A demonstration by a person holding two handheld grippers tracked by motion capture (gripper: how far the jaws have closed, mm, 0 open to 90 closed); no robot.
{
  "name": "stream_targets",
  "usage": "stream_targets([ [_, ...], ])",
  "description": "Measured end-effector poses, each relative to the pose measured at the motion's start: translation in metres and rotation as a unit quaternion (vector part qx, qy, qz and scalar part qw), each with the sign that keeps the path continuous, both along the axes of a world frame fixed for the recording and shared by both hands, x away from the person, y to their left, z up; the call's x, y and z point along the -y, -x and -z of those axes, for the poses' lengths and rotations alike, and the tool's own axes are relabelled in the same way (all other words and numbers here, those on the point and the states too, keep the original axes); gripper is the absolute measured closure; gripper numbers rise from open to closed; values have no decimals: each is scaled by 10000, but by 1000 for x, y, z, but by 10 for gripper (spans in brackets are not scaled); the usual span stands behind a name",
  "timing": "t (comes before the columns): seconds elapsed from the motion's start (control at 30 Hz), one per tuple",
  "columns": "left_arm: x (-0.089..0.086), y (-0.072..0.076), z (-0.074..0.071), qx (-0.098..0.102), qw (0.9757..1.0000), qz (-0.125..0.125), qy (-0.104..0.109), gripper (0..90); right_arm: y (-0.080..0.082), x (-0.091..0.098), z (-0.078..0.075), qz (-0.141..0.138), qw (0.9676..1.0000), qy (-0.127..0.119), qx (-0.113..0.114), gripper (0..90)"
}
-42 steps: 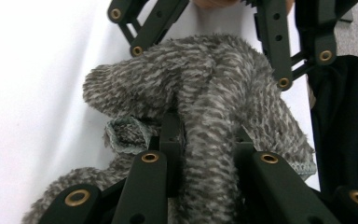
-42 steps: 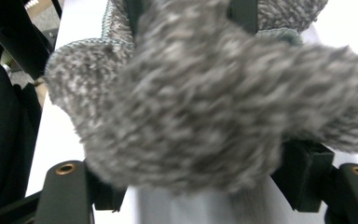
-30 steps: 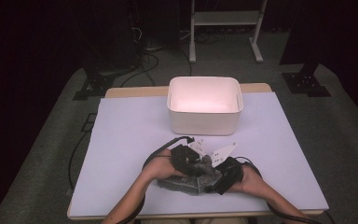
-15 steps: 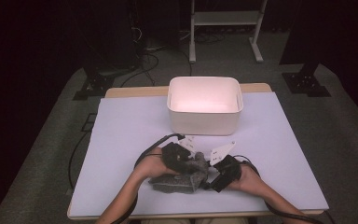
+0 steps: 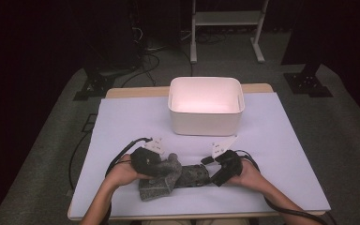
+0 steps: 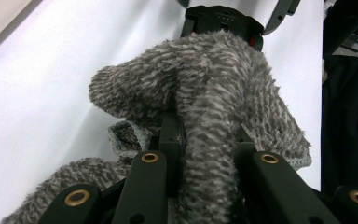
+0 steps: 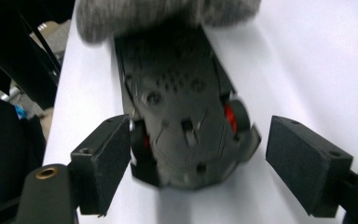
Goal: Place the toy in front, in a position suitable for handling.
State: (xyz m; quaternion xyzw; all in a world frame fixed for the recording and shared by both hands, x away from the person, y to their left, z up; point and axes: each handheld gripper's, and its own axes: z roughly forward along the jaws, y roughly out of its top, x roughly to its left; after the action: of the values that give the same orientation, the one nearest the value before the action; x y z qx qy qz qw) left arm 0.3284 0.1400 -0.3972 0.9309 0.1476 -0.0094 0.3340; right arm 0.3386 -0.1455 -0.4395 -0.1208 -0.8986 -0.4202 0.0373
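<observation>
Broad white-covered table [image 5: 122, 122] under everything; deep white rectangular plastic tub [image 5: 205, 105] at far centre; near the front edge, fuzzy grey knitted sock [image 5: 161, 180] part-pulled over a dark grey toy car [image 5: 196, 174]; left gripper [image 5: 157, 169] clenched on the sock [image 6: 214, 140]; right gripper [image 7: 196, 163] released, jaws spread either side of the car's [image 7: 182, 121] bare end, left pad close against it.

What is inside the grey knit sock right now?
A black toy car sits partly inside the grey knit sock: its underside and red-hubbed rear wheels stick out toward the right hand-held gripper. Its front end is covered by the sock.
</observation>
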Motion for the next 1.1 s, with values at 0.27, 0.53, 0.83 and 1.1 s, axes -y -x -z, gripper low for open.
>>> stream_targets([
  [0.27, 25, -7, 4, -15, 9997, 257, -13, 742, -12, -21, -2, -119, 9997, 125, -145, 204],
  [0.53, 29, -9, -1, -18, 9995, 313, -72, 742, -13, -26, 2, -248, 9988, 188, -372, 207],
  [0.83, 23, -2, 3, -12, 9997, 226, 62, 741, -4, -28, 6, -298, 9984, 273, -387, 219],
  [1.1, 25, -1, 3, 17, 9995, 320, 6, 742, -17, -30, 5, -207, 9972, 148, -699, 224],
])
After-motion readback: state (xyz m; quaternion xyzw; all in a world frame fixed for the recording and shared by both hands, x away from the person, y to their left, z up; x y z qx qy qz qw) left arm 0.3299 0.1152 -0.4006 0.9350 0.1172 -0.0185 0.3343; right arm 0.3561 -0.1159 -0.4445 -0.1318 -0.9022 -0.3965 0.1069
